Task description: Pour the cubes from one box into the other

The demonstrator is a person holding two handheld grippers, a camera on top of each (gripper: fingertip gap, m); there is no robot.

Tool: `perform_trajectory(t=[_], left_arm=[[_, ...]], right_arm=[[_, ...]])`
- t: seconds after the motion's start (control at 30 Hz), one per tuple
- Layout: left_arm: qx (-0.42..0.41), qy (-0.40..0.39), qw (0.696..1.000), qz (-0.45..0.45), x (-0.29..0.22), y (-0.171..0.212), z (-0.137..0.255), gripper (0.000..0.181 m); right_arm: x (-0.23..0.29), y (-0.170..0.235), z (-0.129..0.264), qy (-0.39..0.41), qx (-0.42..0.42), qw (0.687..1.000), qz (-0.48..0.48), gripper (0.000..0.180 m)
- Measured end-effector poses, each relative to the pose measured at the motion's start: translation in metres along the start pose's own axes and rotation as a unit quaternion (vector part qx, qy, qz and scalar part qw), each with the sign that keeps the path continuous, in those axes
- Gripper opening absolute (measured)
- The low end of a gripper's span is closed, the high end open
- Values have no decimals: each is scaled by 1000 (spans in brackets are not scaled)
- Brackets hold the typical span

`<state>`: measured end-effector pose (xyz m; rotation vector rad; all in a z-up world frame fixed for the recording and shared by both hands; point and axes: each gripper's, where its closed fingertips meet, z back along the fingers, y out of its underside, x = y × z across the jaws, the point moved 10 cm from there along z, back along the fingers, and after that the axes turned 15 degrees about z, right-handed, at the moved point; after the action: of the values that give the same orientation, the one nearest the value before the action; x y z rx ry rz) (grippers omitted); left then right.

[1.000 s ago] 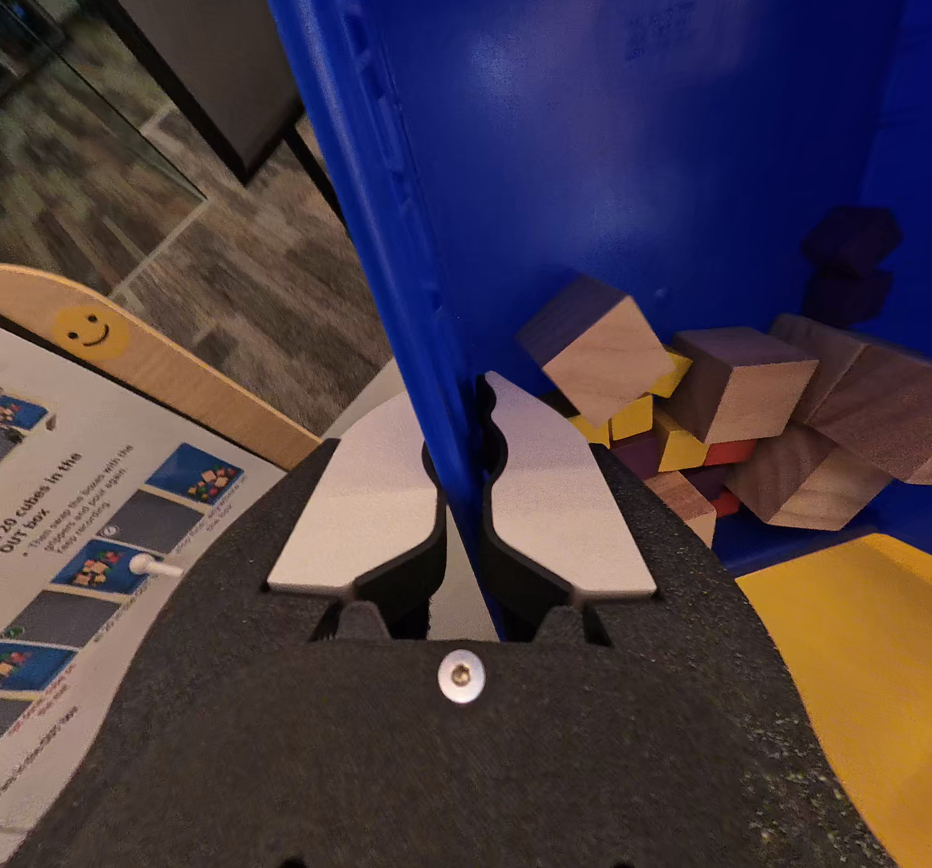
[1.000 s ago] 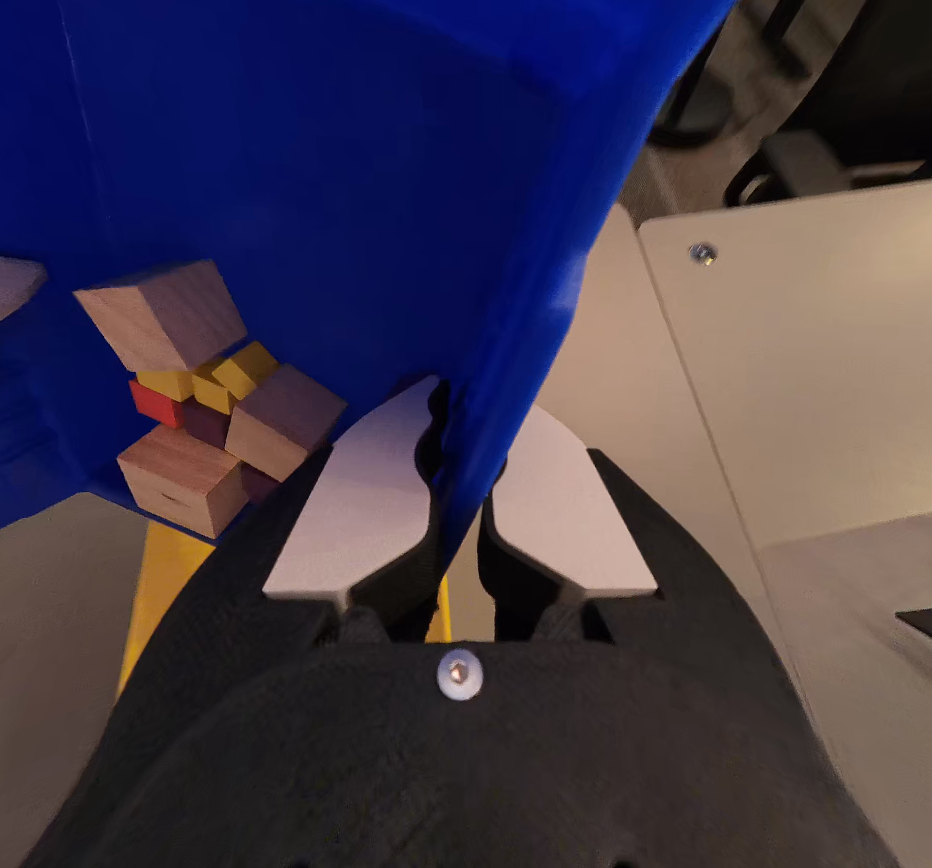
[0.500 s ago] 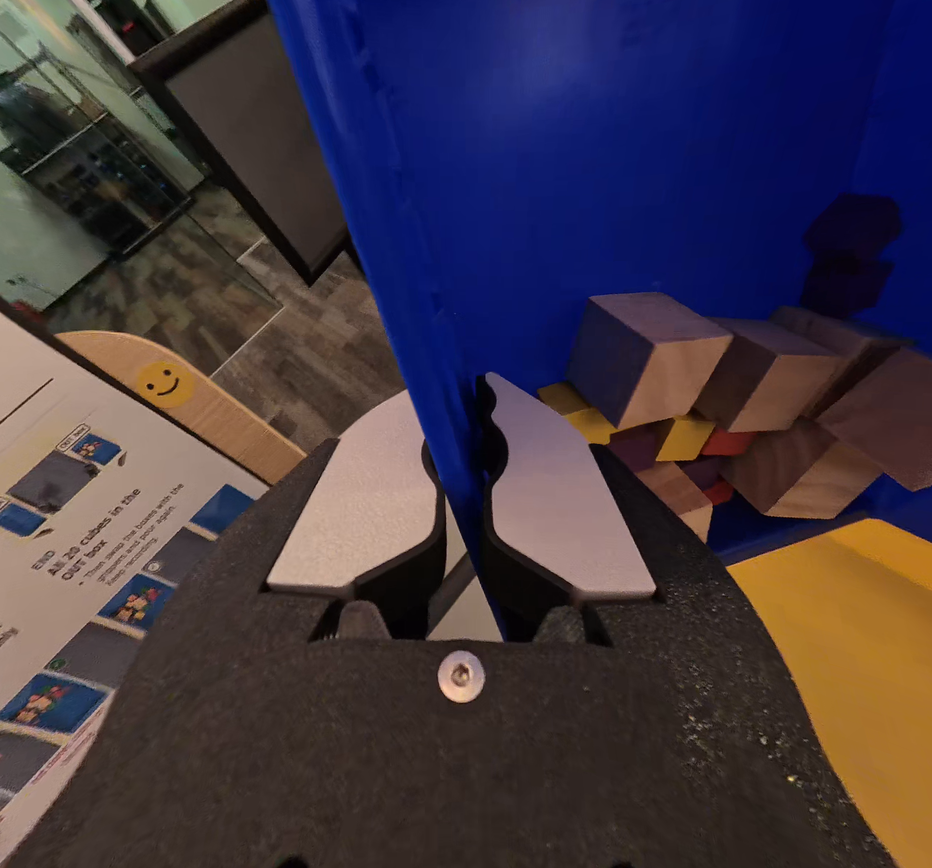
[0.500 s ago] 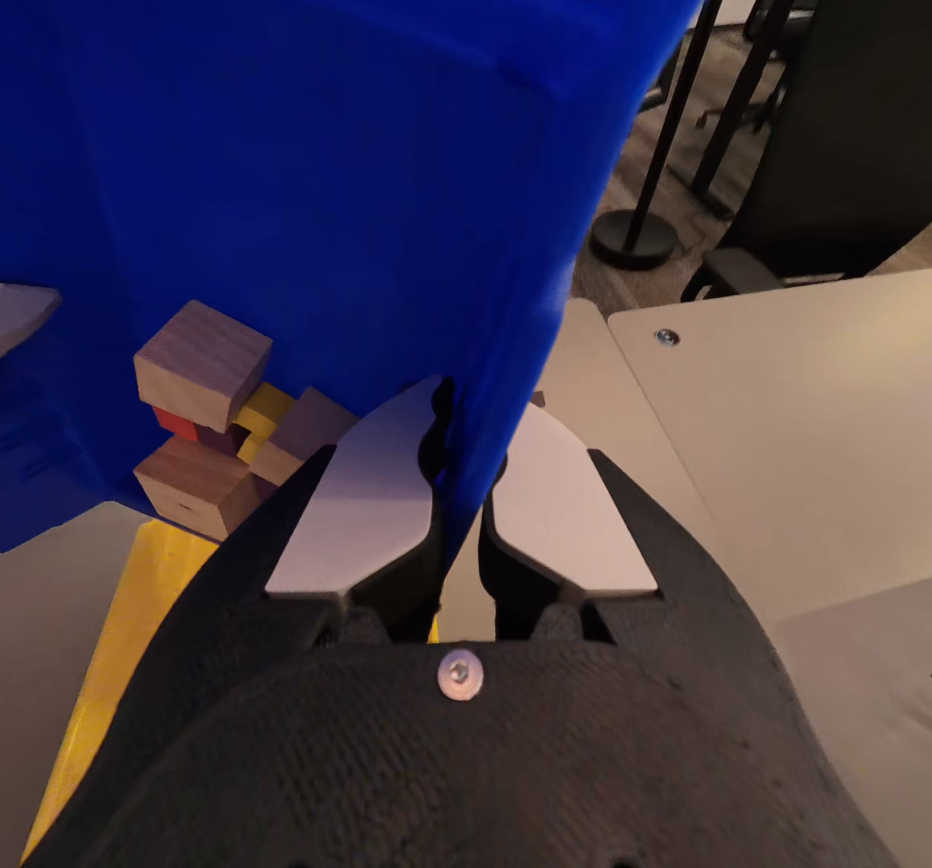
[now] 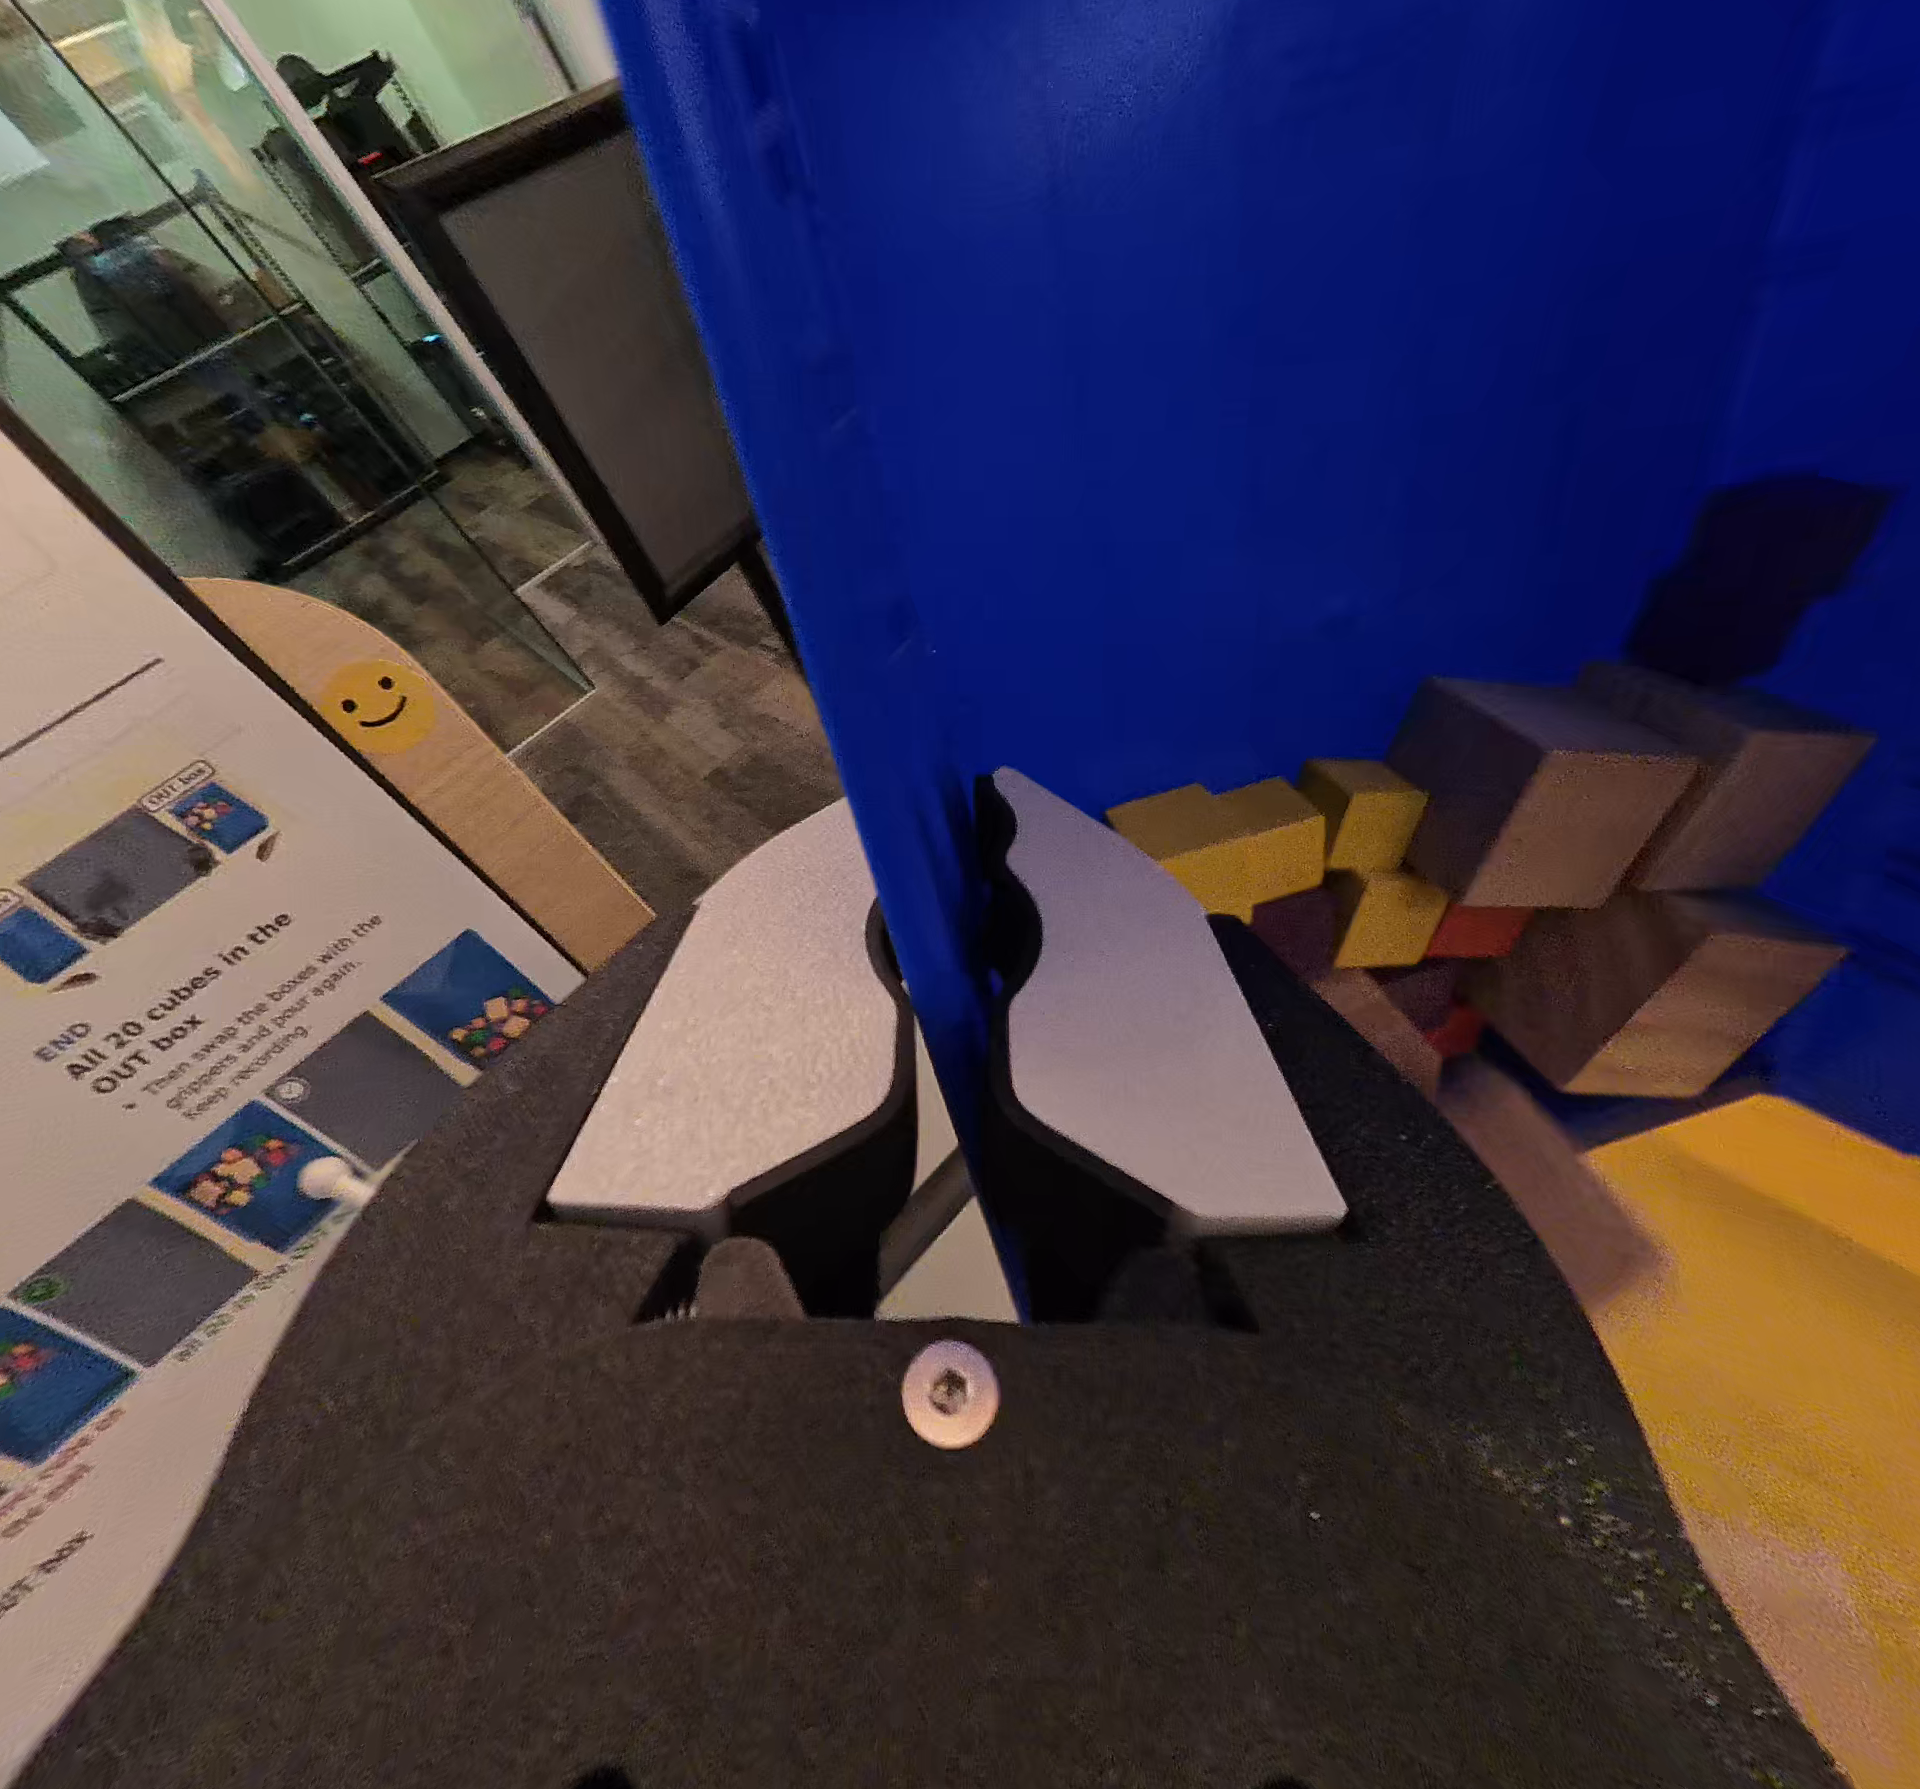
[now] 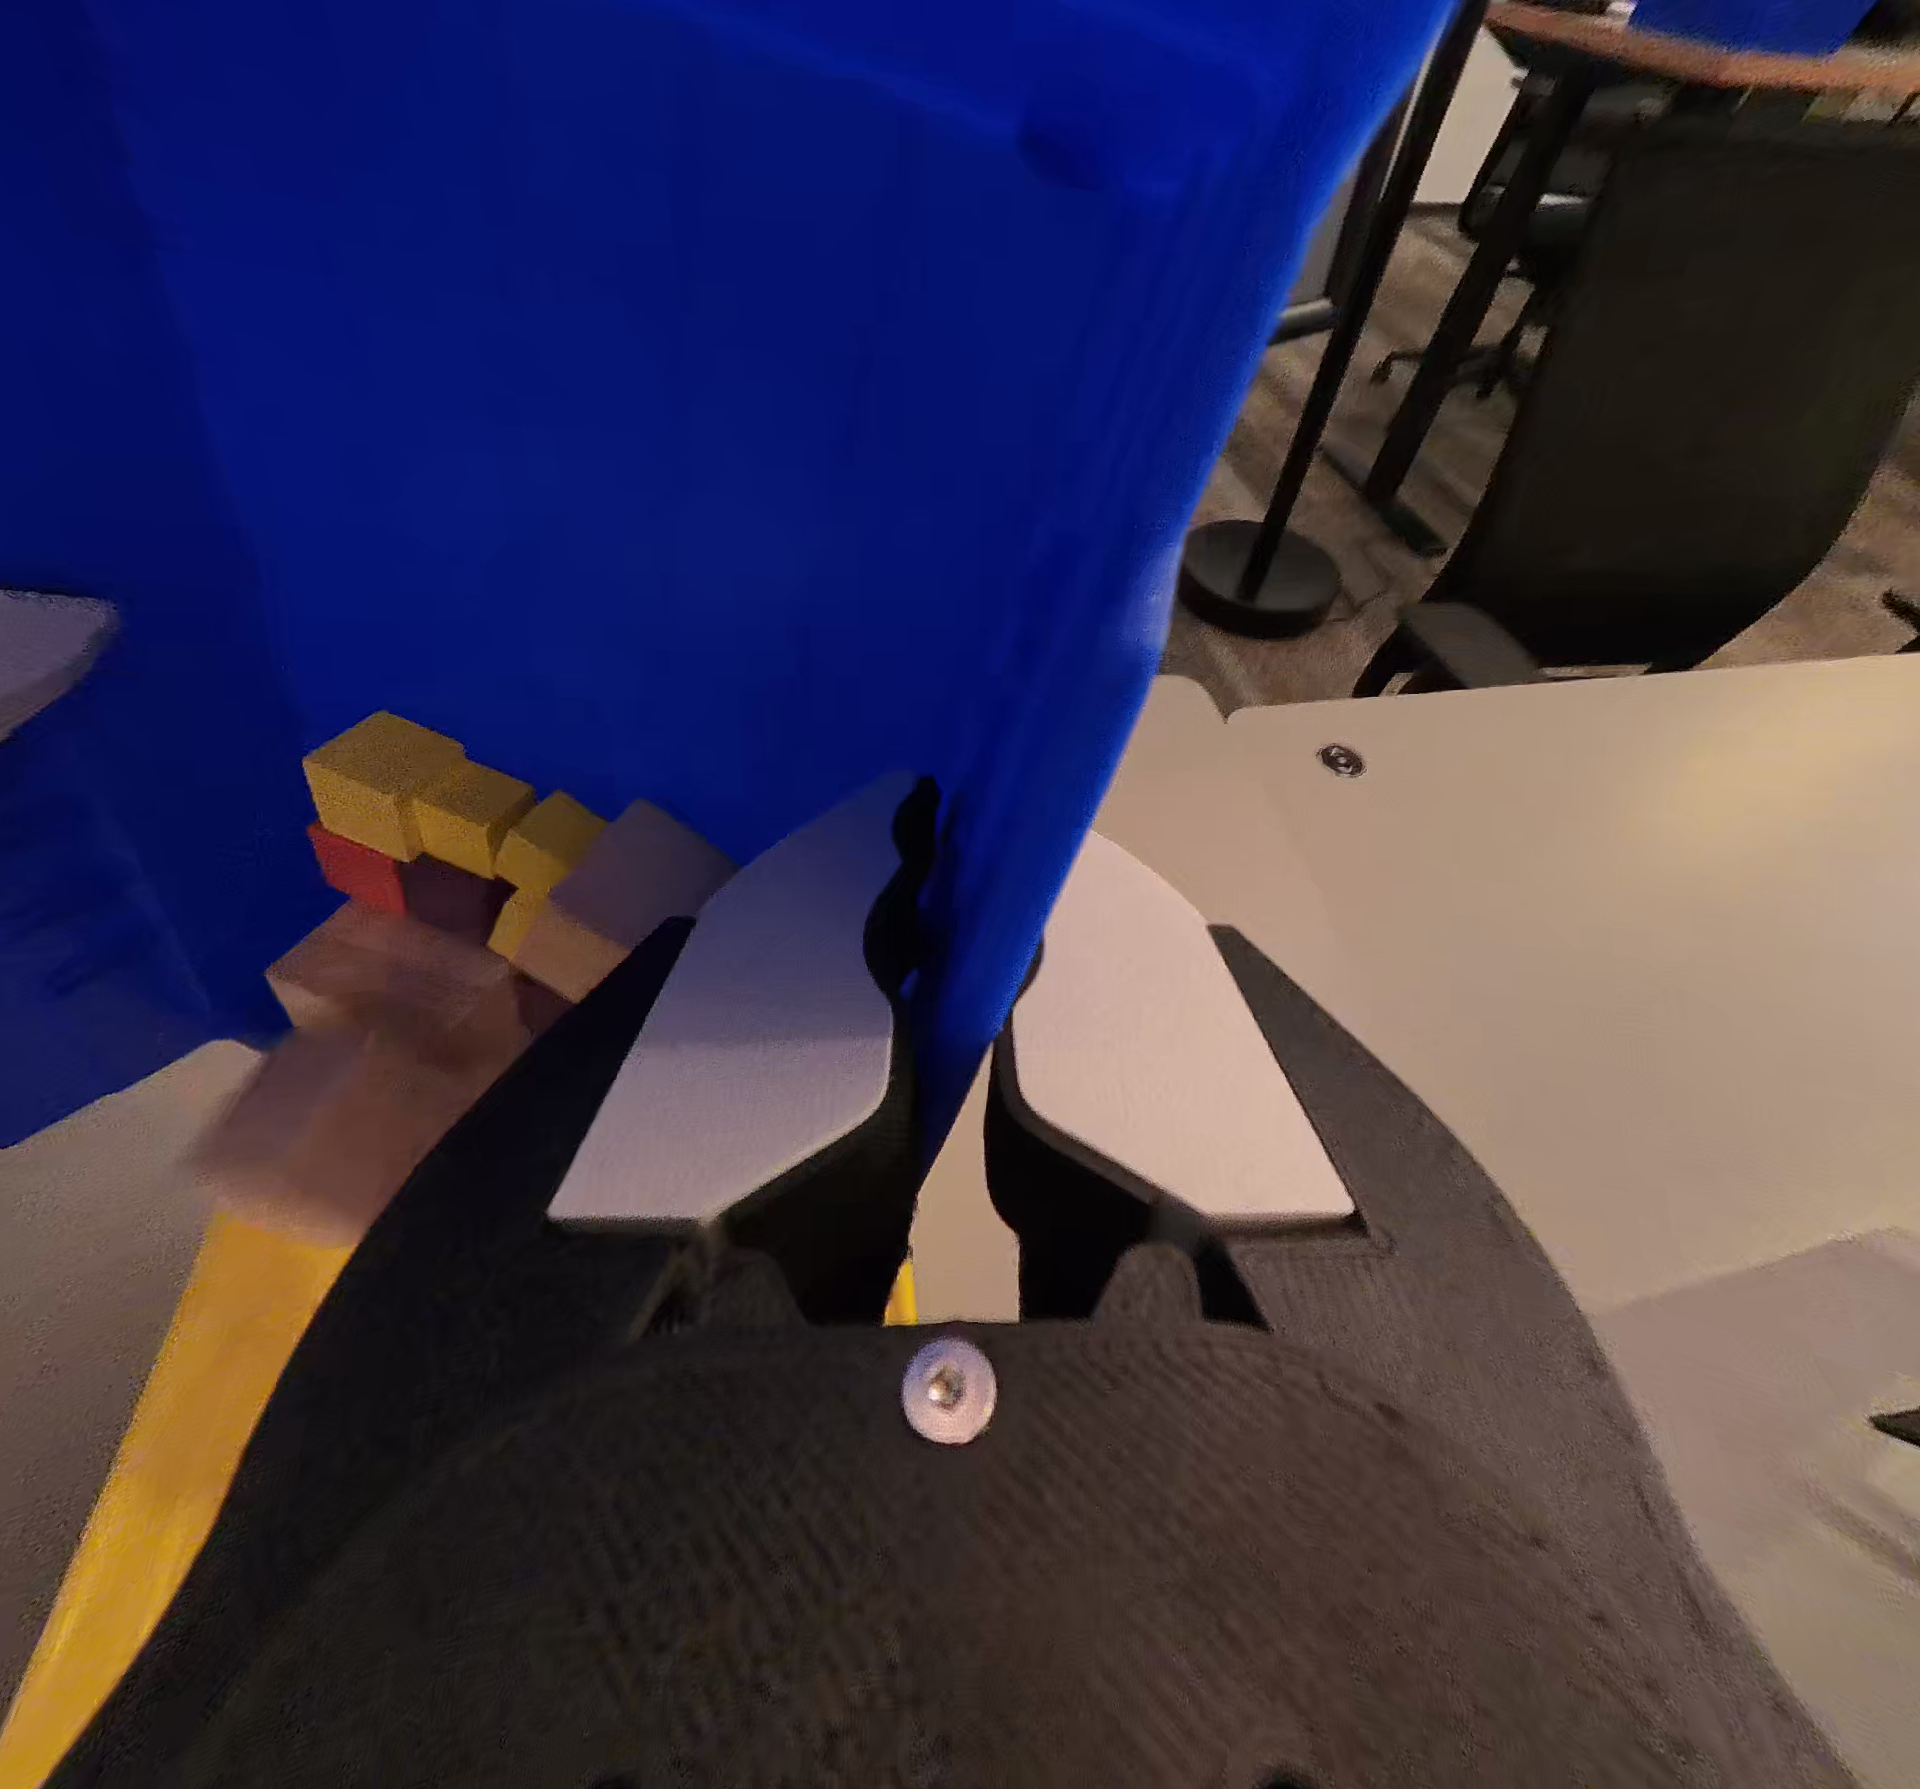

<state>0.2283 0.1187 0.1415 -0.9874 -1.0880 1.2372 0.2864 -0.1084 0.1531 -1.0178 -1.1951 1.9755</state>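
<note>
A blue box (image 5: 1247, 337) is held tipped steeply, its floor standing almost upright. My left gripper (image 5: 935, 866) is shut on its left wall. My right gripper (image 6: 966, 866) is shut on its right wall (image 6: 1091, 596). Several wooden, yellow, red and purple cubes (image 5: 1475, 887) are heaped at the box's low edge. In the right wrist view the heap (image 6: 468, 856) shows too, and one wooden cube (image 6: 332, 1095) is blurred, sliding over the edge. A yellow surface (image 5: 1787, 1324) lies right under the low edge; it also shows in the right wrist view (image 6: 208, 1376).
A white instruction sheet (image 5: 156, 1064) on a wooden board with a yellow smiley sticker (image 5: 379, 705) stands at the left. A light table top (image 6: 1558, 960) spreads to the right. Behind are a glass wall (image 5: 260, 337), a black stand (image 6: 1262, 586) and chairs.
The box has tipped further and both views have swung upward. The cubes have slid down to the low edge, and one wooden cube is now sliding out.
</note>
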Motion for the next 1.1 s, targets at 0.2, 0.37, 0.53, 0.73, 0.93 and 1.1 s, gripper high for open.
perform_trajectory(t=[0.2, 0.37, 0.53, 0.73, 0.93, 1.1], left_arm=[[-12, -4, 1000, -4, -1, 2, 4, 8], [-47, 6, 999, 13, -2, 0, 11, 8], [-71, 31, 996, 39, 1, -2, 20, 7], [-88, 34, 994, 50, 2, -4, 28, 6], [-85, 25, 995, 37, 1, 0, 26, 7], [-59, 6, 998, 20, 0, 3, 19, 7]], right_arm=[[2, 0, 2, 9, -10, 1000, 6, 7], [5, -3, 18, 40, -50, 998, 22, 7], [8, -5, 32, 40, -69, 997, 24, 8], [11, -5, 37, 40, -81, 996, 26, 8], [11, -3, 33, 38, -81, 996, 25, 8], [9, -1, 19, 23, -55, 998, 20, 8]])
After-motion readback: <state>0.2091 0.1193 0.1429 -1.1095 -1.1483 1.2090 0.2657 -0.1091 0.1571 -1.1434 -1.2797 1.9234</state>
